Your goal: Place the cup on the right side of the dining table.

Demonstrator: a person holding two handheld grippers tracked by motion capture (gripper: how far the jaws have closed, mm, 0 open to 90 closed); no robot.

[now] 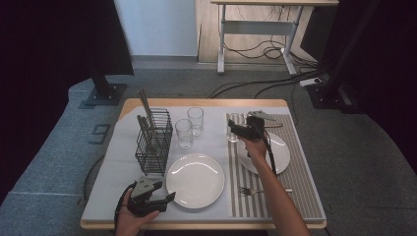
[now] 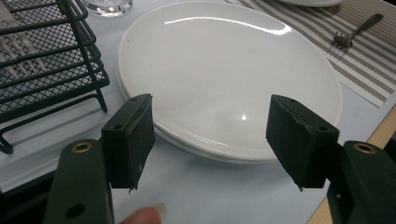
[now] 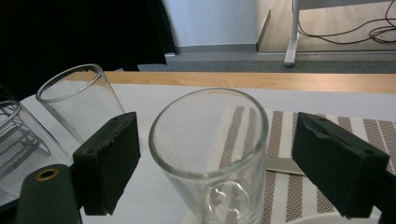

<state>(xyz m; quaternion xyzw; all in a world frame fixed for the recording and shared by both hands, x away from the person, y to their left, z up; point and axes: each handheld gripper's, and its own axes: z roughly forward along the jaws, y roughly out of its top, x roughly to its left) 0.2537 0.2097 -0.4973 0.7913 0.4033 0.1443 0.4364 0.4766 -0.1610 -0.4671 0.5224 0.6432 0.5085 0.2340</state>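
- A clear drinking glass (image 3: 210, 154) stands upright at the far left corner of the striped placemat (image 1: 300, 187), beside the plate on that mat (image 1: 282, 155), seen up close in the right gripper view.
- The right gripper (image 3: 210, 168) brackets the glass, its jaws spread wide on either side, with a gap between each pad and the glass wall; it grips nothing.
- Two more glasses (image 1: 195, 120) (image 1: 183, 133) stand just to the left on the white table cover (image 1: 118, 162), near a black wire cutlery basket (image 1: 153, 142).
- A fork (image 1: 251, 190) lies on the placemat's near edge.
- At the table's near left, the left gripper (image 2: 210, 140) is held low in front of a large white plate (image 2: 224, 70), jaws wide apart and empty, the plate's near rim between them.
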